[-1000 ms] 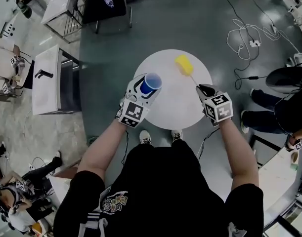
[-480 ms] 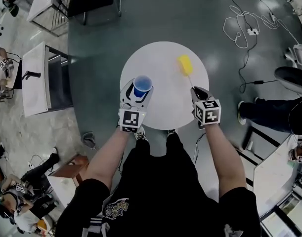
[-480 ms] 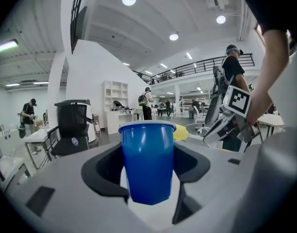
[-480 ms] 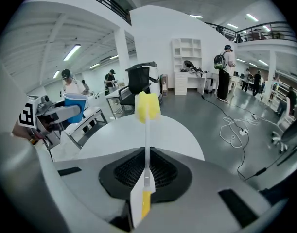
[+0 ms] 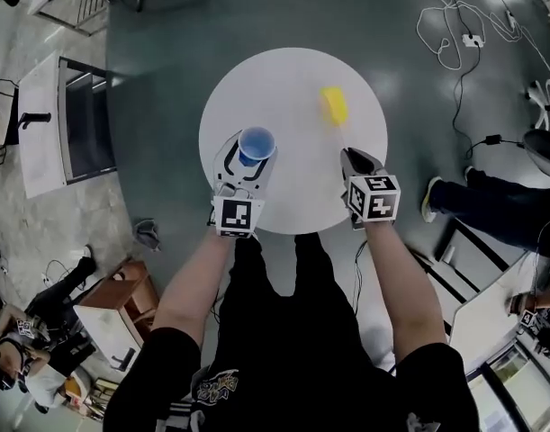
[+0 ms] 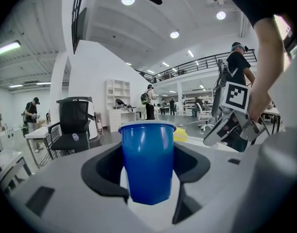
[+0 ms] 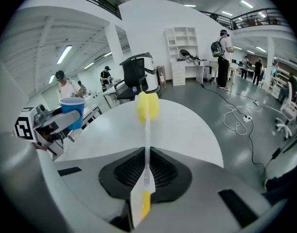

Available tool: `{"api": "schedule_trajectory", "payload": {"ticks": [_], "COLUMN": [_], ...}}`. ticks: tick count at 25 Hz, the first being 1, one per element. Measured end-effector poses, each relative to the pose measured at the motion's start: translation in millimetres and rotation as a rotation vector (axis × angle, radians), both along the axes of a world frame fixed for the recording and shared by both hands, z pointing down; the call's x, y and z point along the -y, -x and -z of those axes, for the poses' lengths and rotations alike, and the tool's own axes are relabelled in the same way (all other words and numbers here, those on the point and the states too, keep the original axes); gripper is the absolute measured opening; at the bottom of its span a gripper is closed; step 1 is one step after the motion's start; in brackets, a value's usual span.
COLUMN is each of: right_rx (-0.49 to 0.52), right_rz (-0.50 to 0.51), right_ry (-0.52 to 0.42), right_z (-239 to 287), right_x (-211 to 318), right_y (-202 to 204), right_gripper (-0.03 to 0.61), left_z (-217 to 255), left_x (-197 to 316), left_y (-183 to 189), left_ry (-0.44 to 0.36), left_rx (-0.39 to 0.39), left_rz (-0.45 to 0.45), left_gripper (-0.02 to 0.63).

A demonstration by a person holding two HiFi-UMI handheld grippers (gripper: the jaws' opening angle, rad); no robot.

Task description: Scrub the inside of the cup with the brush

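A round white table [image 5: 293, 84] is seen from above, and both hand-held grippers are held over its near edge. The left gripper [image 5: 248, 162] is kept wide, its jaws closed on the sides of a blue cup [image 6: 148, 164], which is held upright with its mouth facing up; it appears to be lifted clear of the tabletop, over the table's near-left part. The right gripper [image 5: 354, 158] is kept narrow, its jaws pinched on the flat end of a brush [image 7: 147, 147]. The brush's thin handle is carried straight out along those jaws, away from the person and roughly level above the table, and it ends in a yellow sponge head [image 5: 334, 104]. From the right gripper, the cup is found off to the left and slightly nearer the person than the sponge head, and the two are well apart. The brush's long axis is thus laid about crosswise to the cup's upright axis. It is judged that the head must be swung left and tipped downward, or the cup tilted toward it, before the inside can be reached.
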State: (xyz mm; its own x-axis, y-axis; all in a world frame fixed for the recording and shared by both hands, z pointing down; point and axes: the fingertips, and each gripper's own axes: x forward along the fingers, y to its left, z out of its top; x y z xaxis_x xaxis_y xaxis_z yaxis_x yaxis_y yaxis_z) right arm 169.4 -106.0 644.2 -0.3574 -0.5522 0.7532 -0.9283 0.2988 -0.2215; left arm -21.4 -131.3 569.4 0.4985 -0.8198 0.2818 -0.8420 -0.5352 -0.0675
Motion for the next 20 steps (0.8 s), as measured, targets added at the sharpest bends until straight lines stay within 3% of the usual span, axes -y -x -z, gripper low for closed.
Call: {"api": "schedule_trajectory", "payload": {"ticks": [3, 8, 11, 20], "right_rx": [0.009, 0.011, 0.013, -0.014], "right_rz": [0.014, 0.025, 0.026, 0.032], "right_ry": [-0.001, -0.004, -0.008, 0.009], "right_z": [-5.9, -12.8, -14.2, -20.3], "right_x": [3.8, 7.0, 10.6, 14.1], "right_y": [1.6, 1.8, 0.2, -4.7], "right_gripper": [0.043, 0.043, 0.043, 0.043], "left_z": [-13.3, -22.2, -35.3, -53.9], "left_x": [5.8, 12.6, 18.1, 27.3], "left_y": [-9.0, -23.3, -31.2, -44.2], "left_ry": [-0.028, -0.022, -0.012, 0.029], "left_rx": [0.0, 0.083, 0.065, 0.119], "left_rz": [-0.003, -0.05, -0.039, -0.07], "left_gripper": [0.273, 0.275, 0.275, 0.284]}}
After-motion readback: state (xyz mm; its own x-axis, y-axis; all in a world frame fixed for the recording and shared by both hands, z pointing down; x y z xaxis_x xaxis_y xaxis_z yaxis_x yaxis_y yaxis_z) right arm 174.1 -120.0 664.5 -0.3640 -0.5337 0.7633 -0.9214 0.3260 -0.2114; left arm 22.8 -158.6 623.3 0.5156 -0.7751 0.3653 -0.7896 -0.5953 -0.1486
